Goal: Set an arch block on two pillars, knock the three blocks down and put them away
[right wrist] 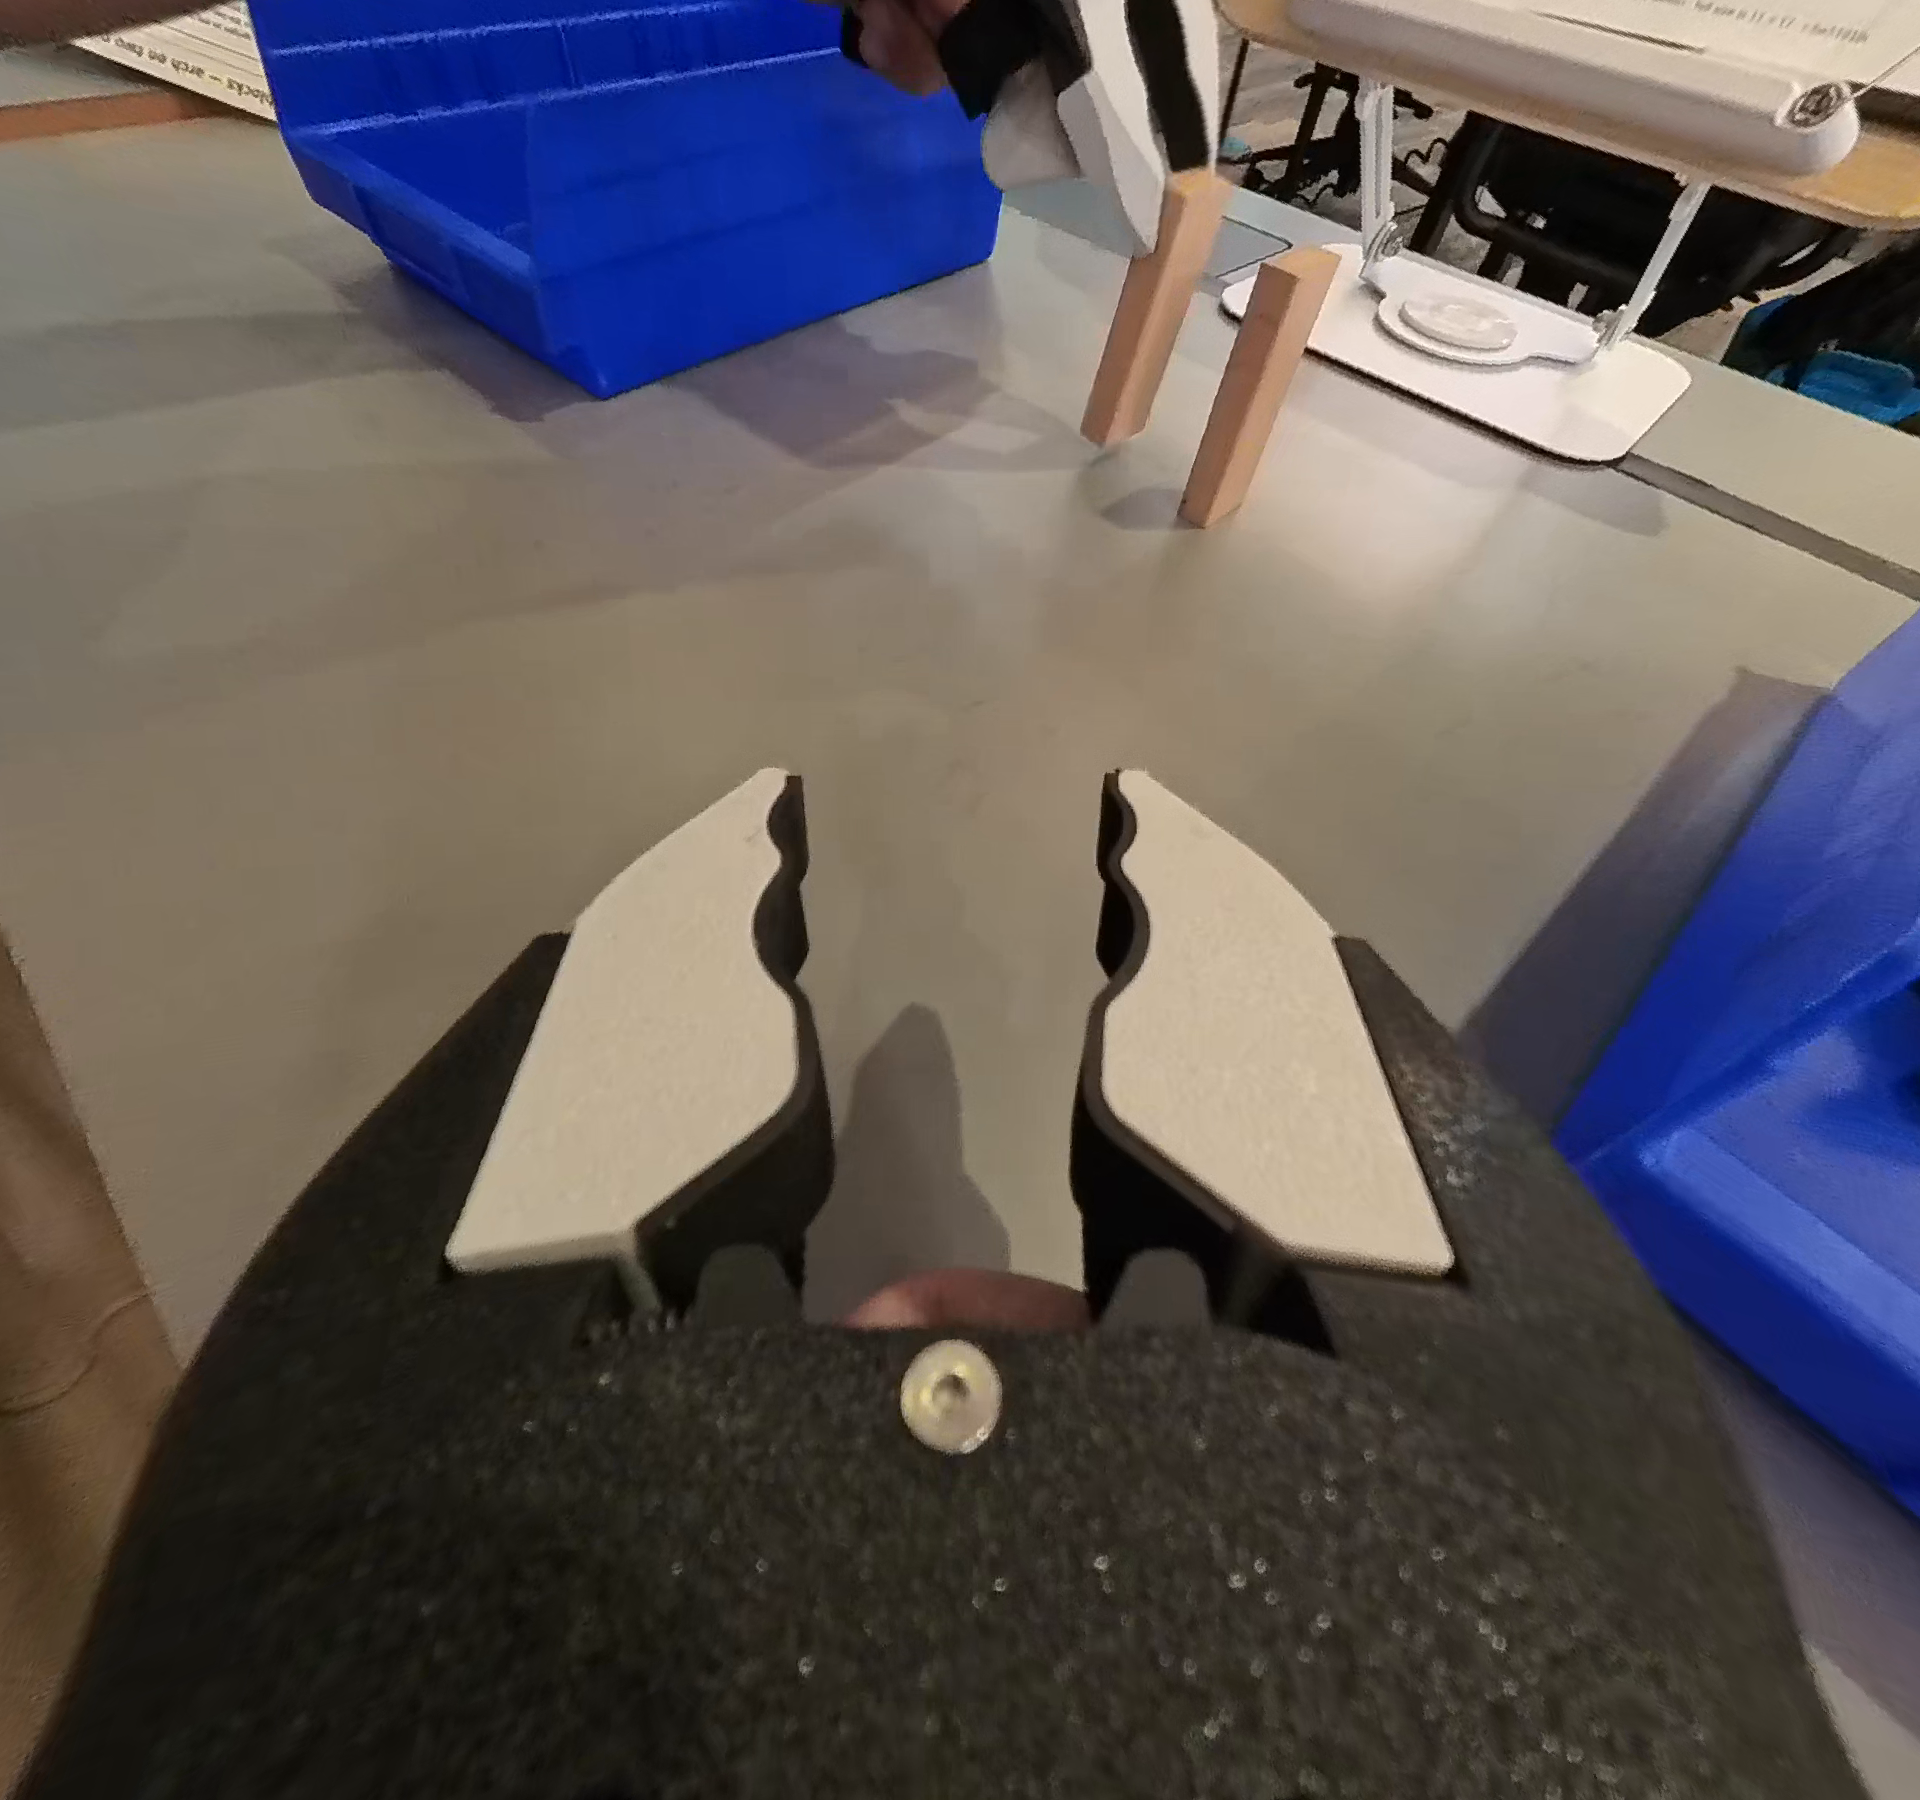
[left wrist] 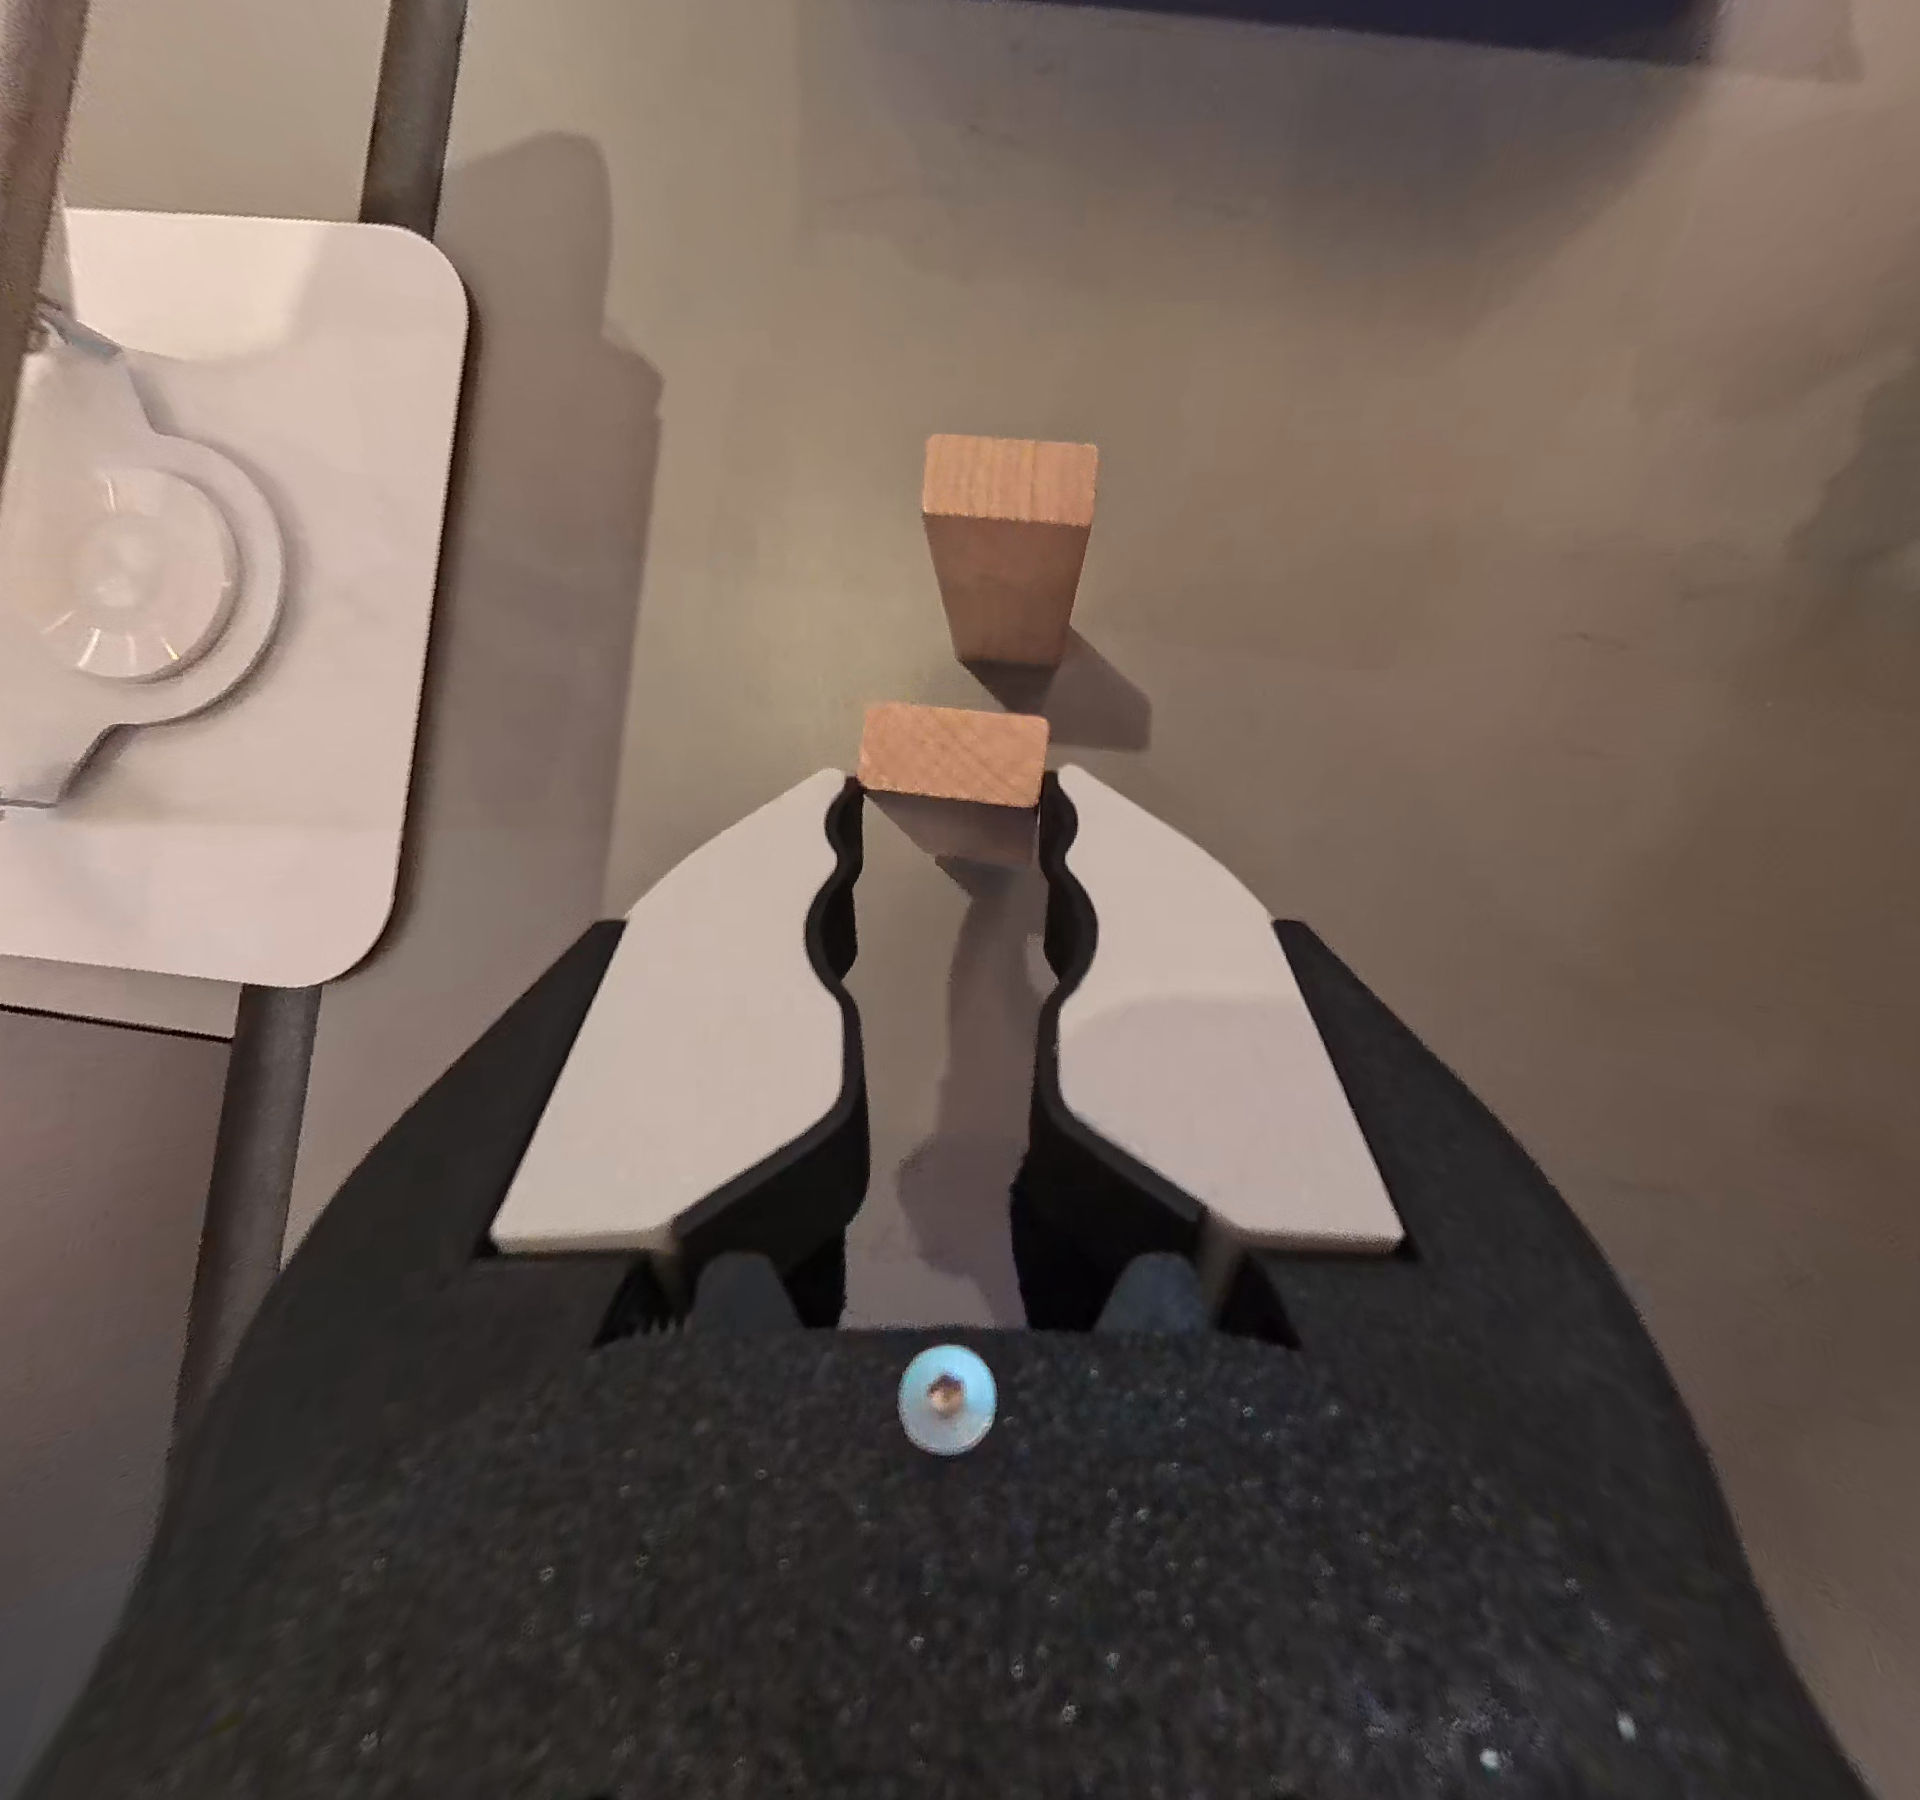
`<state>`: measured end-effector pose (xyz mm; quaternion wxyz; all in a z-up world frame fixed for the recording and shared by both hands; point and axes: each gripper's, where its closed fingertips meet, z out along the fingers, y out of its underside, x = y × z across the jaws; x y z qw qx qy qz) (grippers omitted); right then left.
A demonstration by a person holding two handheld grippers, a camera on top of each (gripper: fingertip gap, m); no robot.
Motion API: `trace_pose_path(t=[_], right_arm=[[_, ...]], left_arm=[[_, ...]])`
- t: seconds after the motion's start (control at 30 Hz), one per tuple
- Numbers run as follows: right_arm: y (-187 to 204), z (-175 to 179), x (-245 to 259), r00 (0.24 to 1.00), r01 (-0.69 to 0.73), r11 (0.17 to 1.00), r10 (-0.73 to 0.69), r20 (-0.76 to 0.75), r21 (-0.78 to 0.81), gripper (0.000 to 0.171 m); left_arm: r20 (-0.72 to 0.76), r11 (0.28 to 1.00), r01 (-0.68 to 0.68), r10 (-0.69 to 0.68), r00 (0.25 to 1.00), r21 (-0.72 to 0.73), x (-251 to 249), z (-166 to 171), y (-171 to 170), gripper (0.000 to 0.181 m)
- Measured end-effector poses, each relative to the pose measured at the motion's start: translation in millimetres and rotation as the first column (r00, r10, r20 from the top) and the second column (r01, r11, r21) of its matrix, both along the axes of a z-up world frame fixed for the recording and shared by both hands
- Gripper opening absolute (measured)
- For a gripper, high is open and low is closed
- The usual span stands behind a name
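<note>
Right now the left gripper [left wrist: 951, 784] is clamped on the top end of one wooden pillar [left wrist: 953, 756], held from above. From the right wrist view that pillar [right wrist: 1143, 316] hangs tilted, with its lower corner just at or just above the desk [right wrist: 623, 607]; I cannot tell whether it touches. The second pillar [right wrist: 1257, 389] stands upright on the desk just beside it, apart from it. The right gripper [right wrist: 951, 815] hovers low over bare desk, jaws apart and holding nothing. A blue bin [right wrist: 623, 192] sits behind the pillars, and part of another blue bin [right wrist: 1766, 1075] shows at the right edge. The arch block is not in view.

The pillars look like light, stiff, smooth wood: easy to lift, but tall and narrow, so they should topple at a slight nudge. A grip near the top end across the narrow faces, as here, lets the block hang and be squared up before release. My guess is the held pillar needs to be brought vertical and seated flat before the jaws part, and the release should be straight up, or the neighbour may go over too.
</note>
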<state>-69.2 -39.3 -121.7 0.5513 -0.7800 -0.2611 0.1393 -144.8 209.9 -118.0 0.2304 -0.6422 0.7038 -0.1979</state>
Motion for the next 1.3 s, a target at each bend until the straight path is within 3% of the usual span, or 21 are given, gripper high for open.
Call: trace_pose_path(t=[1.3], right_arm=[[-5.2,-11.0,-9.0,0.998,-0.047,0.998,0.049,0.037,-0.040,0.053]], left_arm=[[-0.142,0.997,-0.047,0.055,0.988,0.058,-20.6,-7.8,3.1,0.033]])
